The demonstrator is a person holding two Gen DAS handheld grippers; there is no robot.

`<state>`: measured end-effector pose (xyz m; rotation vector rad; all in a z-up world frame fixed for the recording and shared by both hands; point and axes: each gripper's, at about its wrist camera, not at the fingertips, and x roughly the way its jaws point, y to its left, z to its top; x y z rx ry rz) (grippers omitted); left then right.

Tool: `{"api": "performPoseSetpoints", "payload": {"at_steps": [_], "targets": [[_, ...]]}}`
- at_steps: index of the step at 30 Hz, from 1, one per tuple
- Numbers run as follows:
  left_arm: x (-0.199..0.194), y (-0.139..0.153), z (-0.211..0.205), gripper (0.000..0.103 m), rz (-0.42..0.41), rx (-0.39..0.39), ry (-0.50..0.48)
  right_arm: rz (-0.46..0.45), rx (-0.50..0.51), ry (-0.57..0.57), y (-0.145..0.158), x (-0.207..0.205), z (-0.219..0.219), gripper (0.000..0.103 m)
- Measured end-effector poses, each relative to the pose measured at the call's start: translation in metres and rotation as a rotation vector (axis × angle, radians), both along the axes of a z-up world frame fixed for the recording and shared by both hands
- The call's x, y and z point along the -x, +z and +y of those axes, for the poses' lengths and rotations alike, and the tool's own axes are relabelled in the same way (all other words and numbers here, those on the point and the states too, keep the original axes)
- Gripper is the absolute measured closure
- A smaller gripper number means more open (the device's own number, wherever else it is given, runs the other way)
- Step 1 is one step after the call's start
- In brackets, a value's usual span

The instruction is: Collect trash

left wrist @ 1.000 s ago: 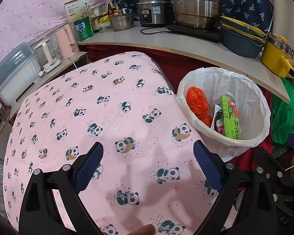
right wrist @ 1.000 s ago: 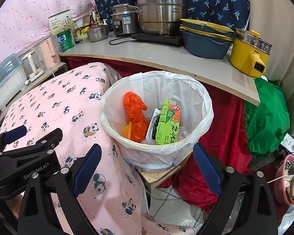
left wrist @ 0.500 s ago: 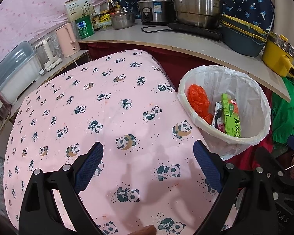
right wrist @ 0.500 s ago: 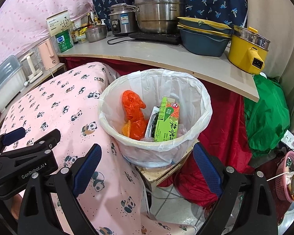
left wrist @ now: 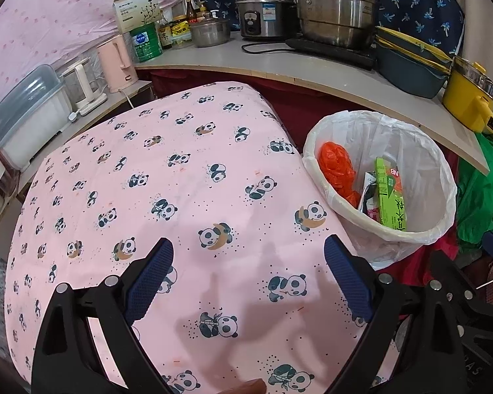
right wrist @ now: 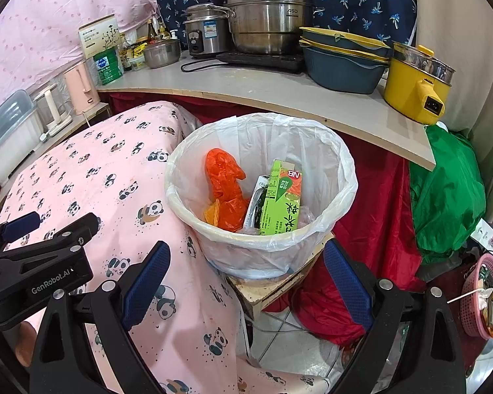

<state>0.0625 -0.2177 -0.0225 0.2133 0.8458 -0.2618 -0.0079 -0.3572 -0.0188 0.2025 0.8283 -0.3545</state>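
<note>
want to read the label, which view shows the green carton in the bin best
The right wrist view: the green carton faces the camera near centre, front panel and print visible, leaning in the lined trash bin. The left wrist view shows the carton at the right side, narrower and angled.

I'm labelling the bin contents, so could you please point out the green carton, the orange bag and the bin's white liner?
green carton (right wrist: 281, 203), right wrist view, on its printed front face.
orange bag (right wrist: 225, 180), right wrist view, mid-crumple.
white liner (right wrist: 312, 138), right wrist view, inner back wall.
</note>
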Motion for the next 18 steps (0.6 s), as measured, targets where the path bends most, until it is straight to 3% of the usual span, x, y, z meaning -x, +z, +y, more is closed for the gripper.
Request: {"api": "performPoseSetpoints", "payload": {"at_steps": [18], "targets": [[0.0037, 0.002, 0.0005, 0.014, -0.01, -0.013, 0.007, 0.002, 0.003, -0.002, -0.0016, 0.0017, 0.0029, 0.012]]}}
